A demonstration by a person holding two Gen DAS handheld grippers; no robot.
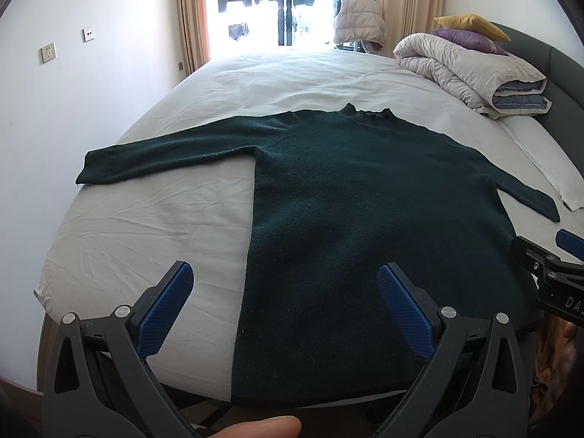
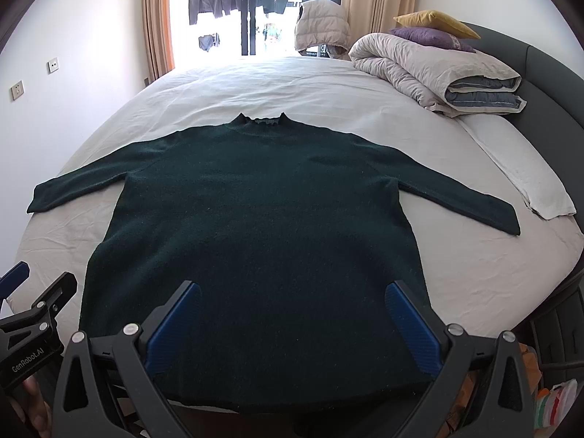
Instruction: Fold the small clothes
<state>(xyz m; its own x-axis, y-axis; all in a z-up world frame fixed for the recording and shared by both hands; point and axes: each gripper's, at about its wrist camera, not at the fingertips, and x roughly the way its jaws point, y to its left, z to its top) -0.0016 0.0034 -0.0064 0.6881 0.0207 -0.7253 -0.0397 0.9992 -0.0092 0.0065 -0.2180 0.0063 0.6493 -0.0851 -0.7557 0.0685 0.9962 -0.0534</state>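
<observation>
Fingers (image 1: 401, 310) wide apart above sweater (image 2: 255, 219)

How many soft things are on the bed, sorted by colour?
Dark green: 1, the sweater
Yellow: 1, a pillow
Purple: 1, a pillow
Beige: 1, the folded duvet
White: 1, a folded cloth
Total: 5

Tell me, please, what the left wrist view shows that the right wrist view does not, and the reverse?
Only the left wrist view shows a fingertip at its bottom edge. Only the right wrist view shows a colourful bag beside the bed. Both share the dark green sweater spread flat on the bed sheet, the folded duvet, and both open grippers, left gripper and right gripper, near the hem.
</observation>
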